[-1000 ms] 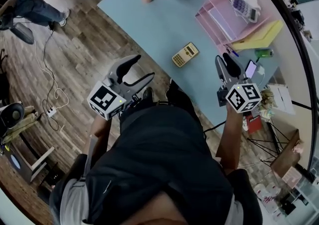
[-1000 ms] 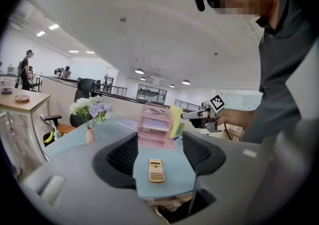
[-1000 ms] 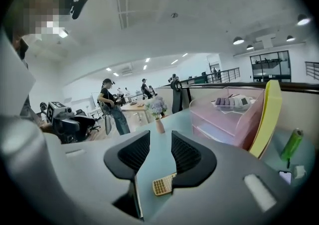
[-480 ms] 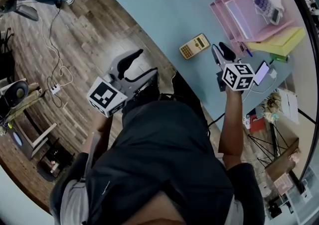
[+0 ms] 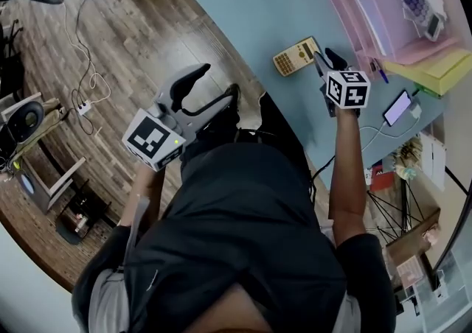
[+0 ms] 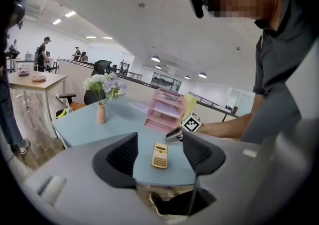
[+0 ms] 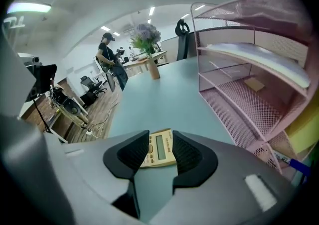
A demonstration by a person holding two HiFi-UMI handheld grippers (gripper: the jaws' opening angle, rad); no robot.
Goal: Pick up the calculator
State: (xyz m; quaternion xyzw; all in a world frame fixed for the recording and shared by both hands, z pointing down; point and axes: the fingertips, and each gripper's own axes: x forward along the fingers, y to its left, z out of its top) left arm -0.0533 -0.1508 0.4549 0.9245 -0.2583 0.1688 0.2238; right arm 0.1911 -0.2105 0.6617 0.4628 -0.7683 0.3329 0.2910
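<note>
Haven't grabbed the calculator (image 5: 296, 57) yet, still lying flat on the tabletop (image 5: 243, 0) near the edge. Got the right gripper (image 5: 327, 59) lined up at its end, jaws spread, not pinching. Holding the left gripper (image 5: 210, 88) off the tabletop, jaws wide, empty. Just need to squeeze and lift.

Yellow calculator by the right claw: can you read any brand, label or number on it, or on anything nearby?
No text is readable.
Flat yellow plastic calculator: small print above its screen, too blurred to read.
Pale calculator in the pink mesh tray: keys too small to read.
Black-and-white marker cubes: square patterns only, no words.
</note>
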